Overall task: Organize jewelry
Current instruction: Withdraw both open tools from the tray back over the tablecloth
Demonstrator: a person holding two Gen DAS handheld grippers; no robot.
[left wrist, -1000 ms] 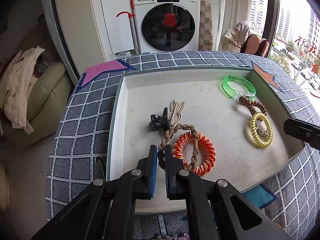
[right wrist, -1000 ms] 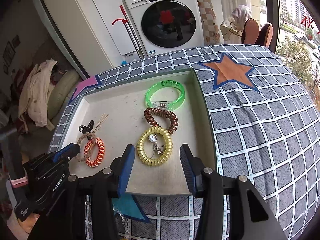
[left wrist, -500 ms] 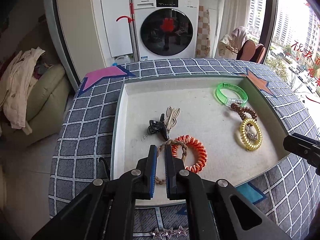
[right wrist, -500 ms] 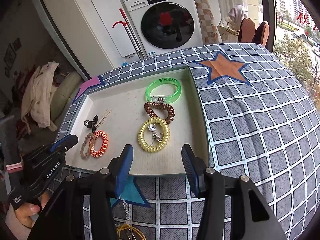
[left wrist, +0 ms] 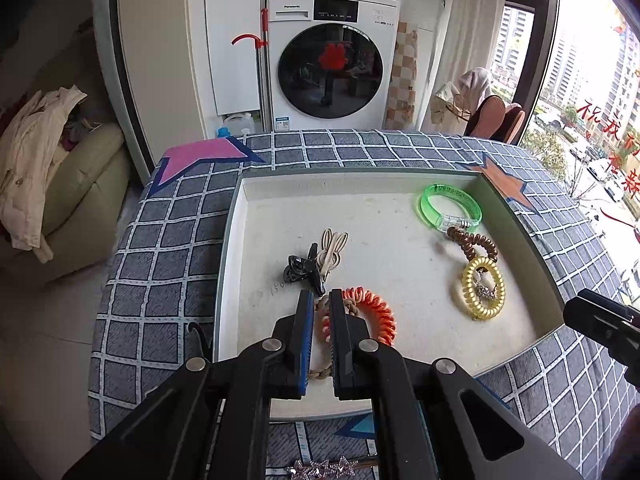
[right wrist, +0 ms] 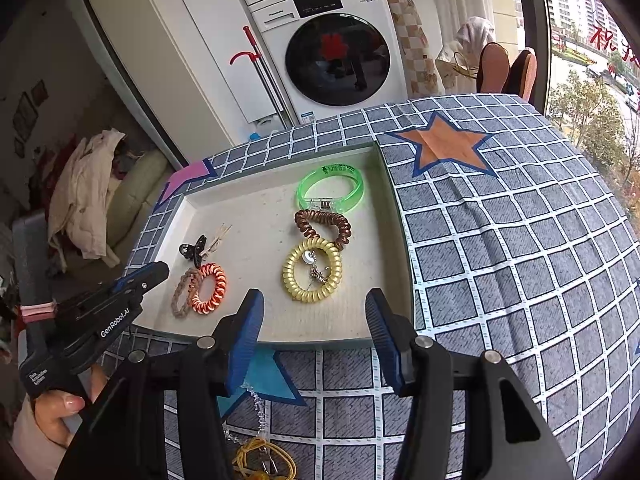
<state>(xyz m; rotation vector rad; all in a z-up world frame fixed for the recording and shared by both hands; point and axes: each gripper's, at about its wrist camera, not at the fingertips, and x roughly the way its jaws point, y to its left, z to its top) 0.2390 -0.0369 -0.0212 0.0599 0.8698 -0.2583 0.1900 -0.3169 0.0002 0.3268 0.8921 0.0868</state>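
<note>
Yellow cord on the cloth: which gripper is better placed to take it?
Right. The right gripper is wide open with the yellow cord close beneath; the left gripper hangs narrow over the tray.

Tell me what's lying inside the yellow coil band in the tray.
Inside the yellow coil band a small round silver piece and a sparkly metal chain lie on the tray floor. Whether the chain is tangled into the coil cannot be seen.

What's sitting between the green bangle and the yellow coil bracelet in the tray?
The brown coil hair tie lies between the green bangle and the yellow coil bracelet, clearest in the right wrist view.
</note>
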